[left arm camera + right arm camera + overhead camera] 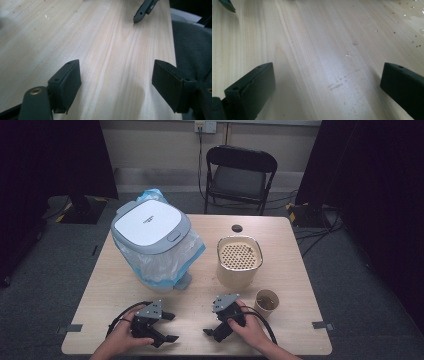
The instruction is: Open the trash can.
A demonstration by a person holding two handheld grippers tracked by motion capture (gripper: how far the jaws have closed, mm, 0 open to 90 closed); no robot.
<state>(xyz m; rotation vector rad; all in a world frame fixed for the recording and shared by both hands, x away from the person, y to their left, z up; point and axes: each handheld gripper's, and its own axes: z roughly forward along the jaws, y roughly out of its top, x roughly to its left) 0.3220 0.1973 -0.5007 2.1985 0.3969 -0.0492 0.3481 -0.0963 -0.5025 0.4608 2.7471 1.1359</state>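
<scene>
Two claws rest low at the near edge of the bench [125, 270], one in each hand, tips turned toward each other. The left claw [167, 327] has its jaws spread with bare wood between them; the right claw [212, 322] stands at its widest, also holding nothing. This looks like a ready pose, hands parked where both can reach the things beyond.

Nearest the right claw, just to its right, sits a small paper cup [266, 302] with something brown inside. Beyond the cup stands a cream tub [239, 262] with a perforated insert, likely a strainer for what the cup holds. On the far left sits a bin [150, 227] with a closed white lid, its plastic liner [165, 265] draped outside, probably to take the waste.
</scene>
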